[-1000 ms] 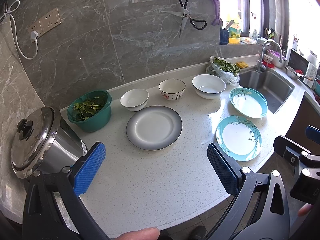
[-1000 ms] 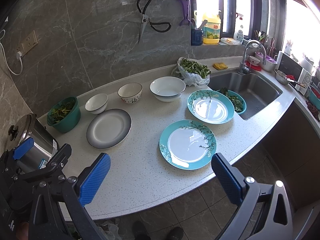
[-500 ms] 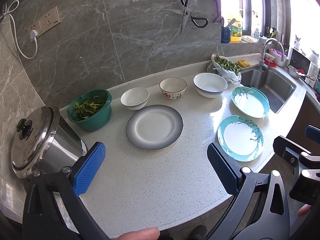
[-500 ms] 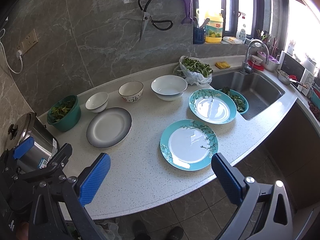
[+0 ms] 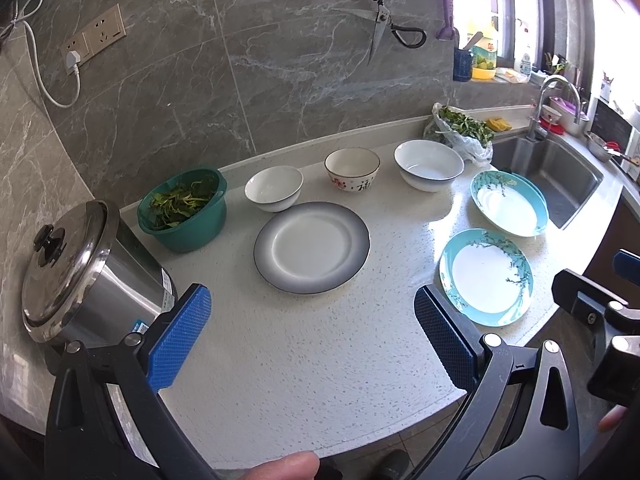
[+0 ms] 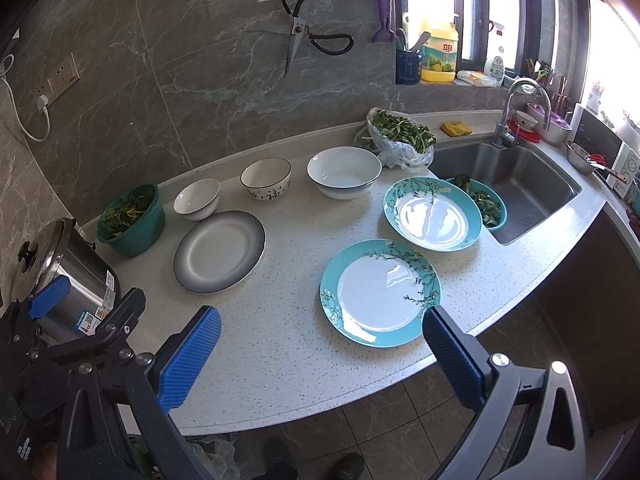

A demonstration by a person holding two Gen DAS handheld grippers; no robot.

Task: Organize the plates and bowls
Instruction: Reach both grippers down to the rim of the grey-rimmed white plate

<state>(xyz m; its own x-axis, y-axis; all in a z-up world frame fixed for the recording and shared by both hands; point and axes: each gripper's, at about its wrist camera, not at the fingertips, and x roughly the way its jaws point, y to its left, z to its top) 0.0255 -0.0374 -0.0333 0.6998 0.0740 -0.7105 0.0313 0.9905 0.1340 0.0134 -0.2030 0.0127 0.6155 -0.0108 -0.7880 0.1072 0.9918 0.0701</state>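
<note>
- Since a second ago both views have slid slightly: the dishes sit a touch further right and higher in each picture, while nothing on the counter [image 5: 280, 344] itself has shifted.
- The left gripper [image 5: 312, 332] hovers over the bare front of the counter, jaws spread wide, with nothing between its blue pads.
- At the far left stands a steel pot [image 5: 80, 276] with its lid on; just beside it is a green bowl of leaves [image 5: 182, 216].
- Along the wall runs a row of three bowls, each apart from the next: a small white bowl [image 5: 274, 189], a patterned bowl [image 5: 352, 169], and a large white bowl [image 5: 429, 165].
- In front of the small white bowl lies a grey-rimmed plate [image 5: 312, 247], nearly touching it.
- Further right, a teal plate [image 6: 380, 293] lies near the counter's front edge; a second teal plate [image 6: 433, 213] lies behind it, at the sink's edge.
- The right gripper [image 6: 320, 350] hangs over the counter's front edge with its jaws wide apart and empty, its right pad just in front of the nearer teal plate.
- A sink [image 6: 520, 184] with a teal basin of greens [image 6: 486, 204] closes the right end.
</note>
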